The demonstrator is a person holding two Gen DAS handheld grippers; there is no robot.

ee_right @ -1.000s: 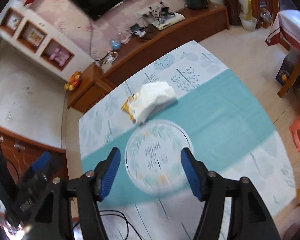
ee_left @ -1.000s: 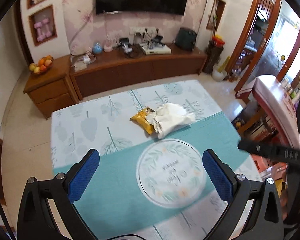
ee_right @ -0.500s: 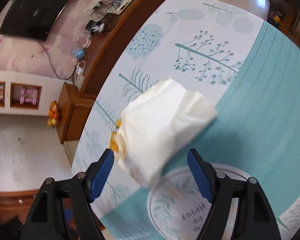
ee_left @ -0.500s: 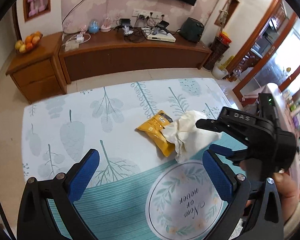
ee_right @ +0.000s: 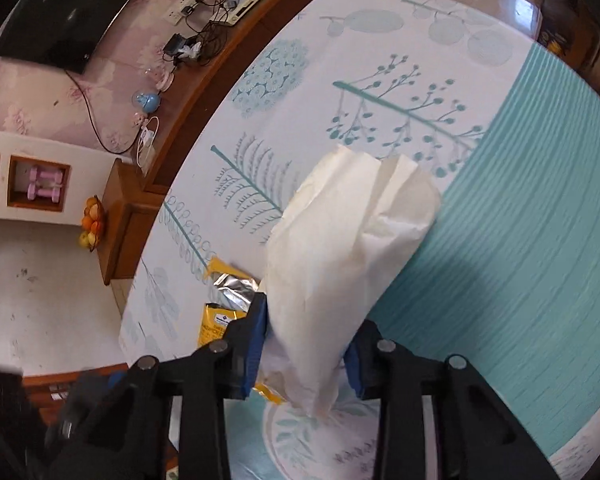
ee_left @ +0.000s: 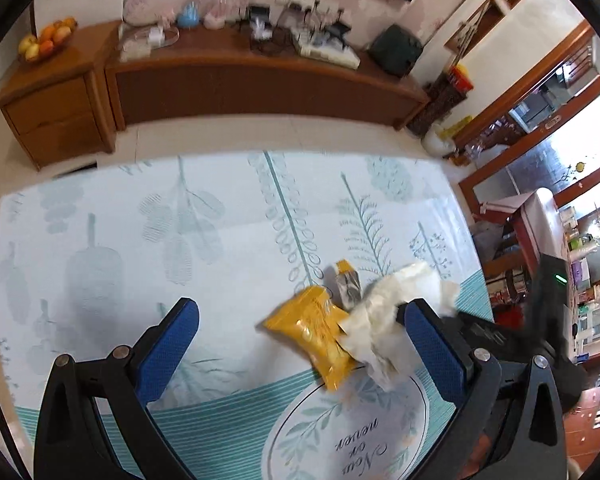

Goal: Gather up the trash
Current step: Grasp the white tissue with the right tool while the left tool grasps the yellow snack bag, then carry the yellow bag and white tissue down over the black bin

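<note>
A crumpled white paper napkin (ee_right: pixel 340 256) lies on the patterned mat (ee_right: pixel 520 240) and stands between the blue pads of my right gripper (ee_right: pixel 306 350), which is shut on it. It also shows in the left wrist view (ee_left: pixel 388 320), beside a yellow snack wrapper (ee_left: pixel 316 332) with a torn foil end (ee_left: pixel 348 286). The wrapper shows in the right wrist view (ee_right: pixel 220 320) just left of the gripper. My left gripper (ee_left: pixel 300 352) is open and empty, hovering over the mat with the wrapper between its fingers' line.
A long wooden TV cabinet (ee_left: pixel 240 80) with cables and devices runs along the far wall. A side drawer unit (ee_left: pixel 56 108) holds a fruit bowl (ee_left: pixel 48 40). A doorway and furniture (ee_left: pixel 548 216) stand at the right. The mat (ee_left: pixel 100 248) covers the floor.
My right gripper moved down onto the napkin and closed on it. My left gripper moved closer and lower toward the wrapper. The wrapper's foil end is now uncovered.
</note>
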